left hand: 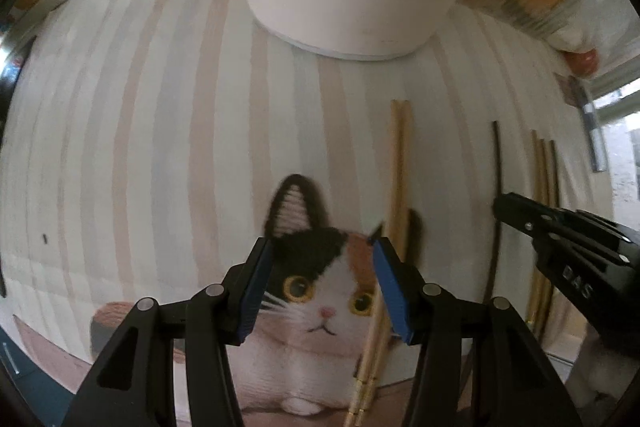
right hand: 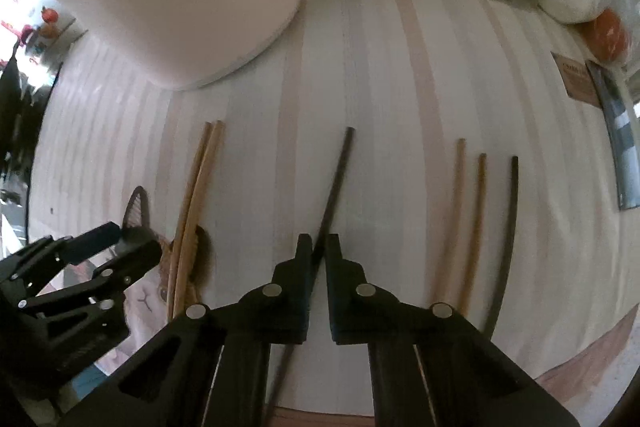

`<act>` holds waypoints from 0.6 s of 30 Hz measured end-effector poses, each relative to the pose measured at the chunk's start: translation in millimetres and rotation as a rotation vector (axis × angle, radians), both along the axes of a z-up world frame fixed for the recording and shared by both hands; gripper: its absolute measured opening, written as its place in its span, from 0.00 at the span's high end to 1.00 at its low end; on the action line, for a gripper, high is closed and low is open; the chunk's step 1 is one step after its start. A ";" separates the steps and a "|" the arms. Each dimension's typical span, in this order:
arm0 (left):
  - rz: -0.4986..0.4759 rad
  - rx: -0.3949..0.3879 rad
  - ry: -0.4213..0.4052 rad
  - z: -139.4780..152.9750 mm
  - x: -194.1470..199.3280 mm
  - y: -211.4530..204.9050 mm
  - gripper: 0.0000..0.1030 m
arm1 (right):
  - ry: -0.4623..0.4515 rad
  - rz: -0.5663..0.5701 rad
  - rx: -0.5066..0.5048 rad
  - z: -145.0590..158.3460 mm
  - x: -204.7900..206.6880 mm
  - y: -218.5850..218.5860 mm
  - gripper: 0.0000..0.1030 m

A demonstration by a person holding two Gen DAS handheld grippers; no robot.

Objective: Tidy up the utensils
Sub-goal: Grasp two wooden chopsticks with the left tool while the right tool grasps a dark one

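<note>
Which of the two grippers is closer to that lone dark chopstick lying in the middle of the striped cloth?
Right. The right gripper has the lone dark chopstick between its closed fingers; the left gripper hovers open over the cat picture, beyond the pale wooden pair.

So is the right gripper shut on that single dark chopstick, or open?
Shut on it: the right gripper has both fingers pressed against the thin dark chopstick lying on the striped mat.

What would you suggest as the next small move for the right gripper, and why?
Probably lift straight up: the right gripper looks shut on the dark chopstick, which lies alone on the striped mat, apart from its likely mate.
</note>
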State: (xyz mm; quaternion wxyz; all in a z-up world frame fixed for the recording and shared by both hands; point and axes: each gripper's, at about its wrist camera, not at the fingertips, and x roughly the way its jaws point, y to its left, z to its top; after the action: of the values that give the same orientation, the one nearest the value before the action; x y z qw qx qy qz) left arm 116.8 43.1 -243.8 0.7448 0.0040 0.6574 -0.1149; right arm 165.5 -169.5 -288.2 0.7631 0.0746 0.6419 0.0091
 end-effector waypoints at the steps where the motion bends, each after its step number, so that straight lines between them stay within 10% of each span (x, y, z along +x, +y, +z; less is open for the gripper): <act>1: -0.009 0.007 -0.004 0.0 -0.9 -1.7 0.53 | 0.003 -0.004 0.003 -0.1 -0.2 -2.6 0.95; 18: -0.075 0.059 -0.020 1.7 5.0 -40.5 0.50 | 0.021 -0.050 0.019 -1.5 -9.4 -23.6 0.95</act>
State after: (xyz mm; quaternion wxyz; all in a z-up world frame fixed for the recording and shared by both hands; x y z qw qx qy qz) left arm 121.8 2.5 -242.1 0.7461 0.0517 0.6523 -0.1233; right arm 156.0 -193.1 -289.7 0.7554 0.0977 0.6479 -0.0047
